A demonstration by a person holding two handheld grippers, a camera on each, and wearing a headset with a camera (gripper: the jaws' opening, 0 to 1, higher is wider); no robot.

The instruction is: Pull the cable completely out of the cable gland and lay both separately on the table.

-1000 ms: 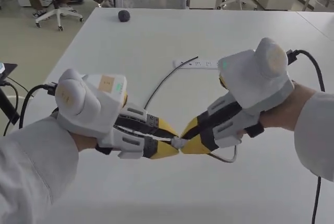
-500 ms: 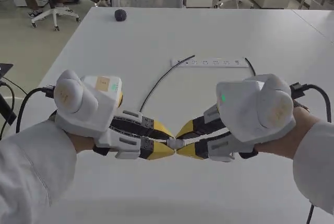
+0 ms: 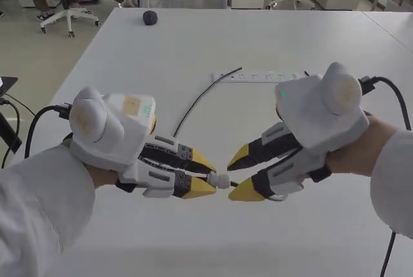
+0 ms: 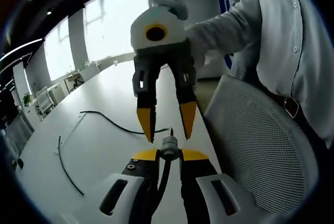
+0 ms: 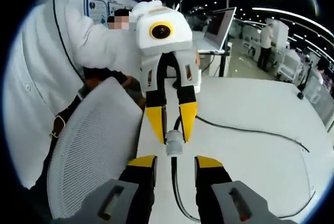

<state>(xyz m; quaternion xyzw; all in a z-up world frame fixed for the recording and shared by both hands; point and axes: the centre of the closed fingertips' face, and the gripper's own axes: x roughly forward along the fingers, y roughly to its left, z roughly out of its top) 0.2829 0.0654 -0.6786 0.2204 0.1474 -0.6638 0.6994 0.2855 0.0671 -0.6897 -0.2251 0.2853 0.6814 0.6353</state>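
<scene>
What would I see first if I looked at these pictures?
The left gripper and right gripper, white with yellow-tipped jaws, meet nose to nose above the white table. The left pinches a small pale cable gland; the right gapes open. A black cable curves across the table behind them.

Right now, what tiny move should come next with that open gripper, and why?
Probably shut the right gripper on the cable running between its open jaws: the left gripper clamps the cable gland, so a grip would allow pulling the cable out.
</scene>
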